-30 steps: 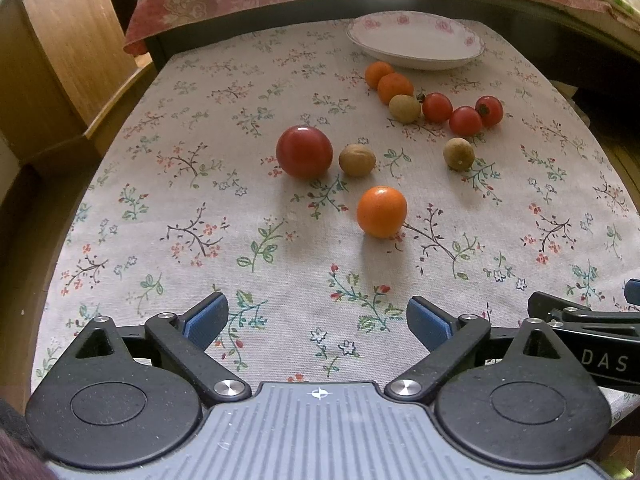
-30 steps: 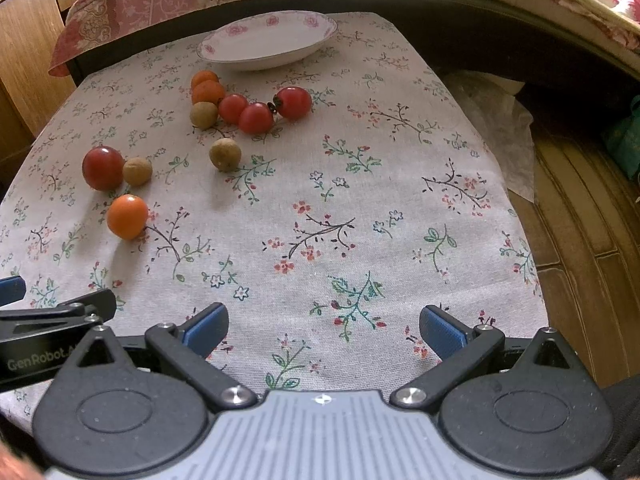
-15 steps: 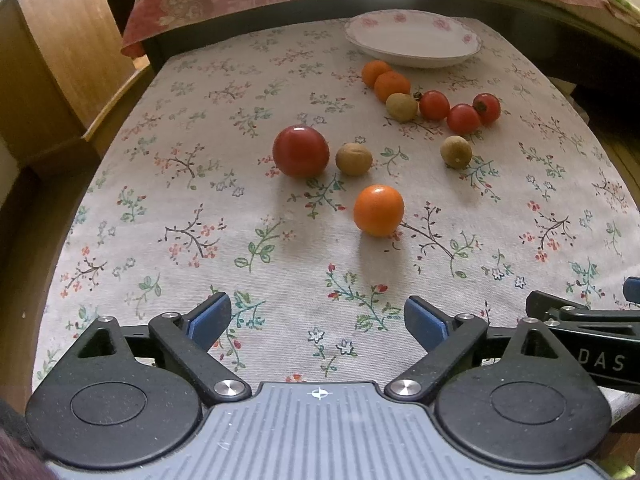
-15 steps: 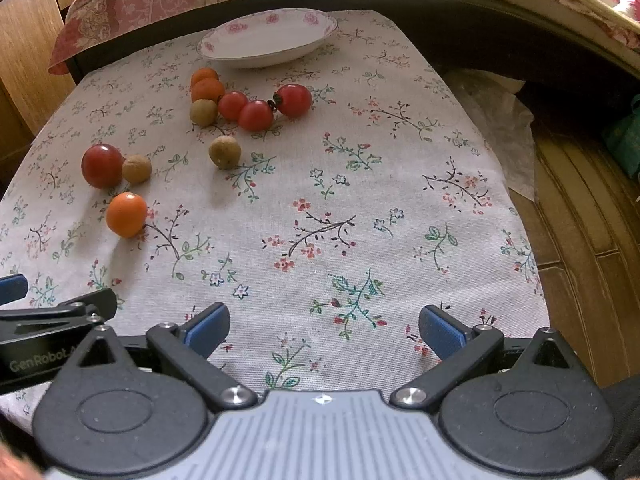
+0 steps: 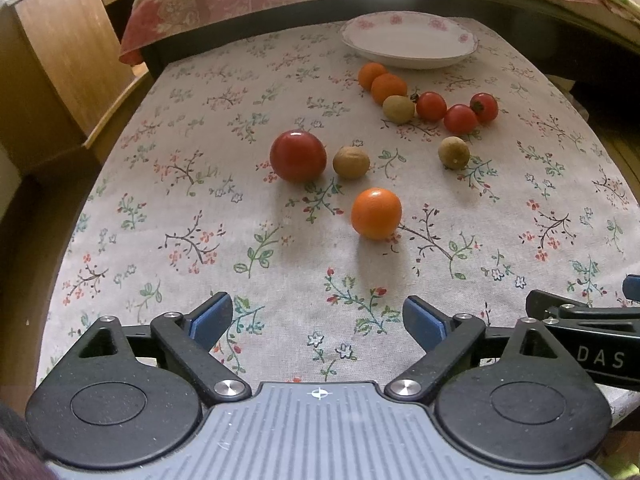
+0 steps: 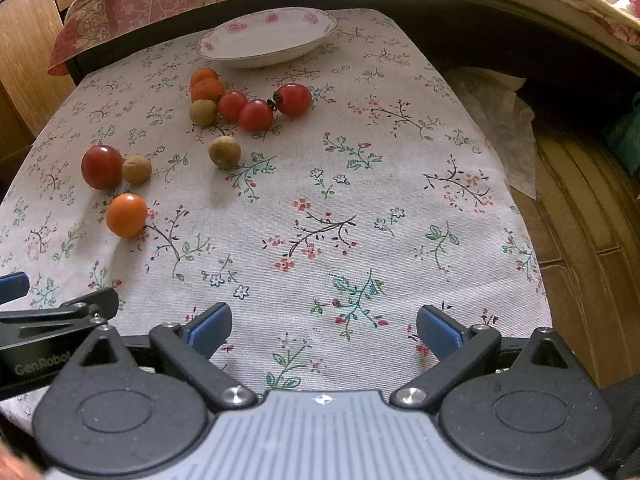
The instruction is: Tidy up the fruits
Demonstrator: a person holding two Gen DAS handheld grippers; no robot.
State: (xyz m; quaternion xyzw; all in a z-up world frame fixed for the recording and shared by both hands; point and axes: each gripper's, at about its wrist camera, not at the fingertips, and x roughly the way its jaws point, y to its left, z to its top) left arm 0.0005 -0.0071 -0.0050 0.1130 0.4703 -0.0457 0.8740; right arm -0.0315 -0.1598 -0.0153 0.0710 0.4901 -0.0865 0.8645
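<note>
The orange fruit [image 5: 376, 213], centre frame on the bench [image 5: 160, 208], looks light, round and apt to roll; pinch it gently across its middle. Both left gripper [image 5: 318, 320] and right gripper [image 6: 324, 326] have their fingers released, grasping nothing.

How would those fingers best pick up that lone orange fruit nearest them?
Probably across the widest middle of the orange fruit, coming straight ahead and down with the open left gripper. It is round, so any side suits, and it sits apart from the others.
</note>
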